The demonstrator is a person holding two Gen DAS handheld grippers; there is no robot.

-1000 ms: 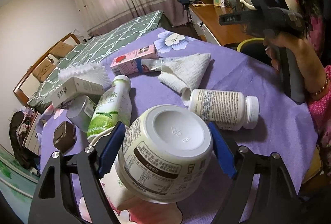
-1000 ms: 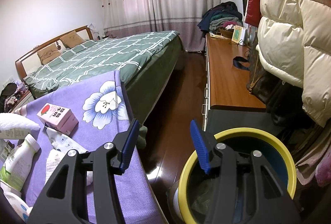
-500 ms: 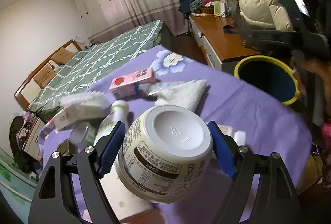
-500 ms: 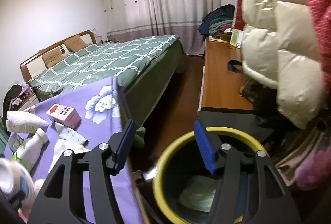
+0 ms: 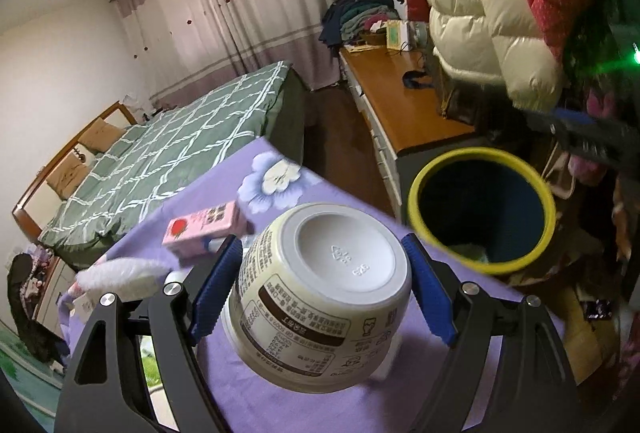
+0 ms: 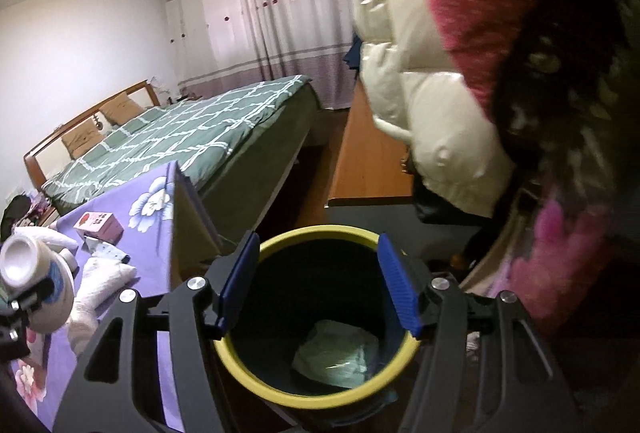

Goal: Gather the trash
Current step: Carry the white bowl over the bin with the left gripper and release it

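Note:
My left gripper (image 5: 320, 293) is shut on a white printed paper cup (image 5: 324, 293), held bottom-forward above the purple tablecloth (image 5: 280, 401), short of the yellow-rimmed trash bin (image 5: 416, 189). The cup also shows in the right wrist view (image 6: 36, 285). My right gripper (image 6: 318, 281) is open and empty, straight above the bin (image 6: 280, 389), which holds a pale crumpled wrapper (image 6: 340, 357).
A pink carton (image 5: 204, 229), a white towel (image 6: 100, 289) and a white frilly packet (image 5: 120, 273) lie on the table. A wooden desk (image 5: 400, 105), hanging padded jackets (image 5: 472, 13) and a green bed (image 5: 180, 149) surround the bin.
My left gripper has carried the cup up and right, toward the bin. My right gripper has moved over the bin's mouth and opened wider.

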